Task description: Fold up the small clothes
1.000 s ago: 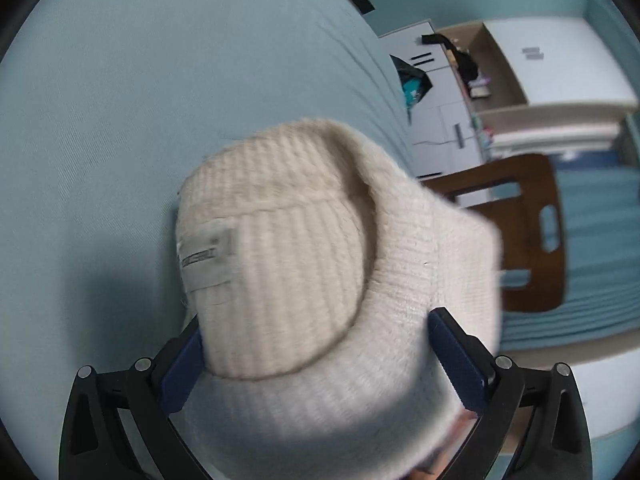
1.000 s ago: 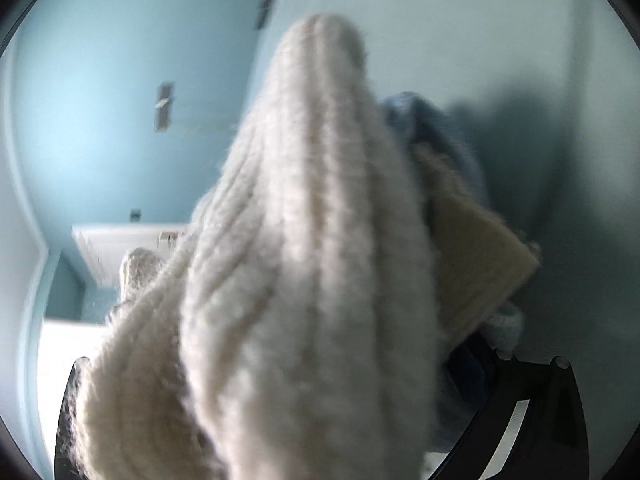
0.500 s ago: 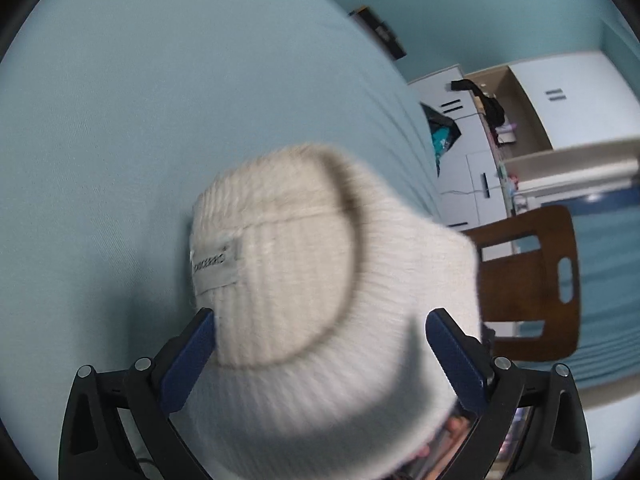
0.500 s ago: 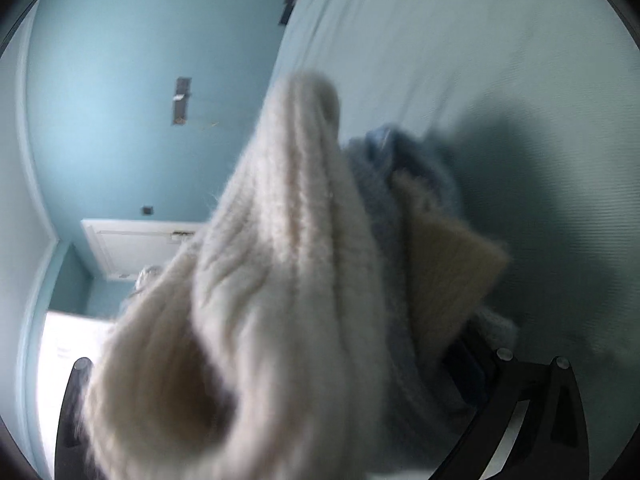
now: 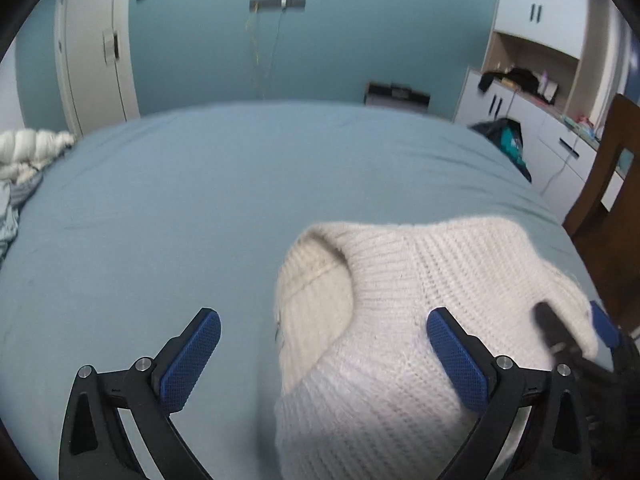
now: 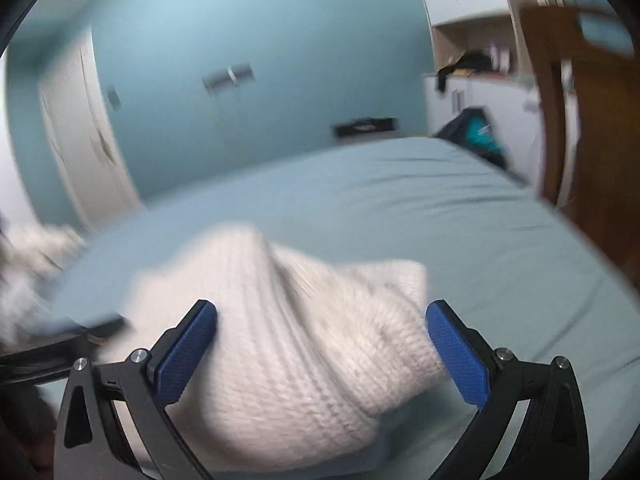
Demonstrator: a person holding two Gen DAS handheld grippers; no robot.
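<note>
A cream knitted hat (image 5: 420,312) lies crumpled on the light blue bed sheet (image 5: 200,208). My left gripper (image 5: 324,360) is open; the hat sits partly between its blue pads, against the right one. In the blurred right wrist view the same hat (image 6: 288,344) lies between the spread pads of my right gripper (image 6: 320,352), which is open. The right gripper's blue pad (image 5: 604,324) shows at the hat's right edge in the left wrist view.
A pile of pale clothes (image 5: 24,160) lies at the bed's left edge. A wooden chair (image 5: 608,176) stands right of the bed. White cabinets (image 5: 532,80) with clutter line the right wall. A white door (image 5: 96,48) is at back left.
Both grippers have let go of the hat and opened. The hat has dropped from being held up onto the bed, and both cameras now look level across it.
</note>
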